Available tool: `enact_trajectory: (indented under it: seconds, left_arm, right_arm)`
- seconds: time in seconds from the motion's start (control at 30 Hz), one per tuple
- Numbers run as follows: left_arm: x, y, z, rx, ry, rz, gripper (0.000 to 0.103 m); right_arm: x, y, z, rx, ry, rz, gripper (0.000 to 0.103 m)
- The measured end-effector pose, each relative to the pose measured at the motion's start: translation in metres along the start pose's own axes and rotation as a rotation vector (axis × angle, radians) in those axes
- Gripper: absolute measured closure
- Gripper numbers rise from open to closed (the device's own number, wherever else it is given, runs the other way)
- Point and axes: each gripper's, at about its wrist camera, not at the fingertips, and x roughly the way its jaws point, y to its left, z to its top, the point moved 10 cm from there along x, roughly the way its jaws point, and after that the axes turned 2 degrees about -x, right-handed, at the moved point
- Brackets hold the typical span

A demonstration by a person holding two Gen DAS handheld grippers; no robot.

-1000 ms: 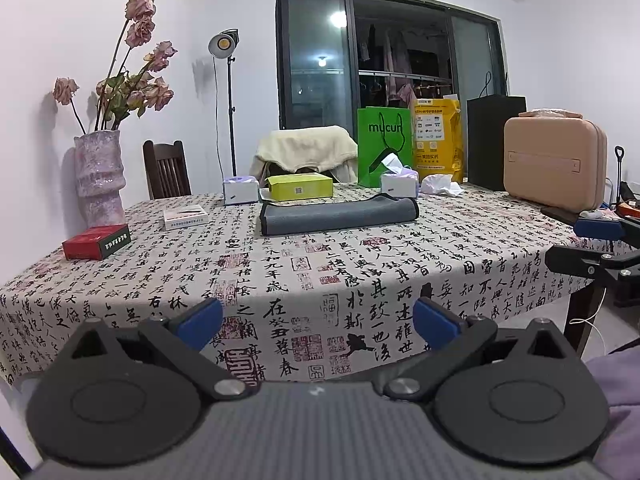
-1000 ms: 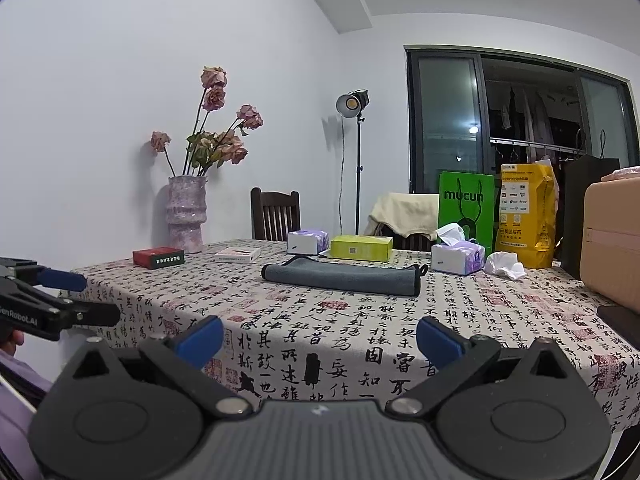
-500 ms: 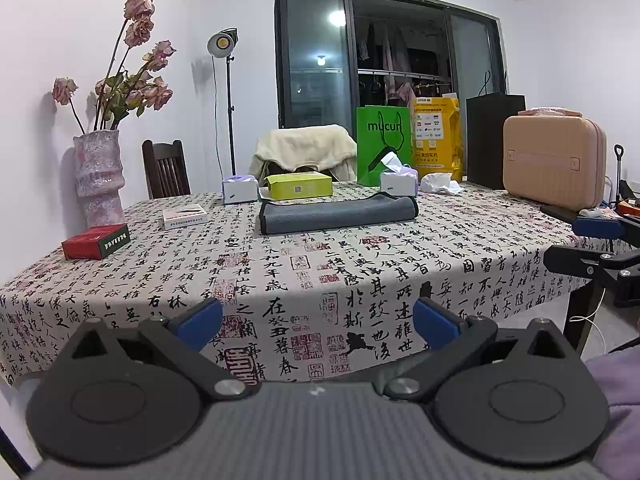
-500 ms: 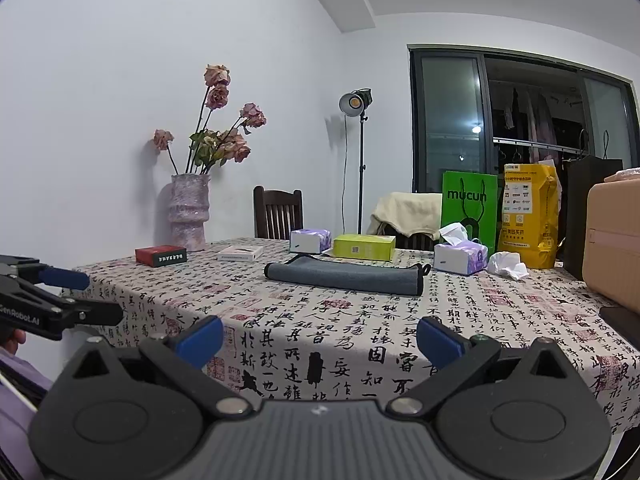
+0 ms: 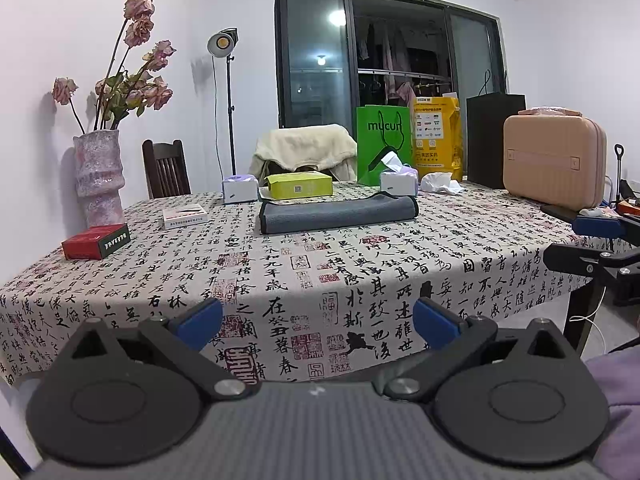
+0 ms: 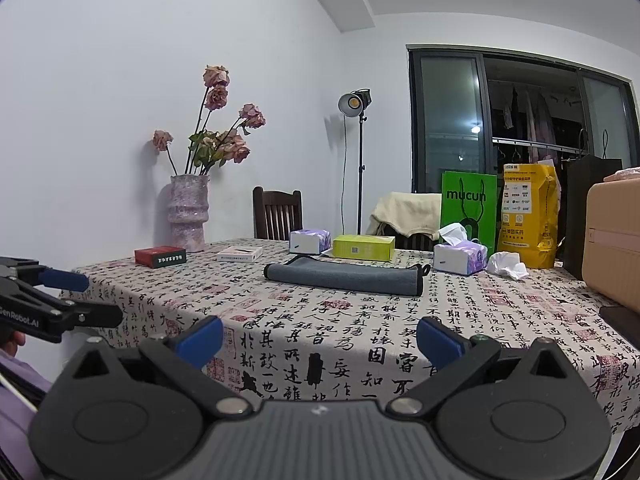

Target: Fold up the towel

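Note:
A grey towel (image 5: 336, 213) lies folded into a long flat strip toward the far side of the table with the calligraphy cloth (image 5: 320, 264). It also shows in the right wrist view (image 6: 344, 277). My left gripper (image 5: 318, 324) is open and empty, held in front of the table's near edge, far from the towel. My right gripper (image 6: 318, 340) is open and empty, also off the near edge. Each gripper shows in the other's view, the right one at the right edge (image 5: 596, 244), the left one at the left edge (image 6: 60, 300).
Behind the towel stand a yellow-green box (image 5: 299, 185), two tissue boxes (image 5: 239, 189) (image 5: 399, 182) and a green bag (image 5: 383, 148). A vase of dried roses (image 5: 98, 176), a red box (image 5: 96, 241) and a white box (image 5: 185, 216) are at left. A pink case (image 5: 554, 160) is at right.
Both grippers stay open and nearly still. The right wrist view has shifted slightly, and the towel has not moved.

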Motion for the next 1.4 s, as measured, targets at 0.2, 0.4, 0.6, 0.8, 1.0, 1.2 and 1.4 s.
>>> enact_trajectory:
  seconds: [0.2, 0.4, 0.6, 0.8, 1.0, 1.2, 1.4]
  left_arm:
    - [0.0007, -0.001, -0.0013, 0.004, 0.003, -0.005, 0.0]
    - [0.0016, -0.0015, -0.0019, 0.005, 0.003, -0.004, 0.0]
    - [0.0013, -0.0015, -0.0016, 0.008, 0.001, -0.007, 0.0]
    - [0.0015, -0.0014, -0.0019, 0.009, 0.002, -0.006, 0.0]
    - [0.001, -0.001, -0.0009, 0.008, 0.001, -0.008, 0.0]
    - [0.0005, -0.001, -0.0011, 0.008, 0.001, -0.007, 0.0]
    - [0.0005, -0.0011, -0.0011, 0.008, 0.001, -0.007, 0.0]
  right_arm:
    - [0.0008, 0.0007, 0.0003, 0.001, 0.002, 0.006, 0.0]
    - [0.0009, 0.0015, 0.0008, -0.001, 0.0, 0.008, 0.0]
    - [0.0009, 0.0016, 0.0008, -0.002, 0.0, 0.008, 0.0]
    - [0.0013, 0.0023, 0.0012, -0.002, -0.002, 0.008, 0.0]
    - [0.0019, 0.0037, 0.0026, -0.005, -0.006, 0.006, 0.0]
    - [0.0019, 0.0035, 0.003, -0.004, -0.007, 0.006, 0.0]
    - [0.0019, 0.0036, 0.0028, -0.004, -0.007, 0.007, 0.0]
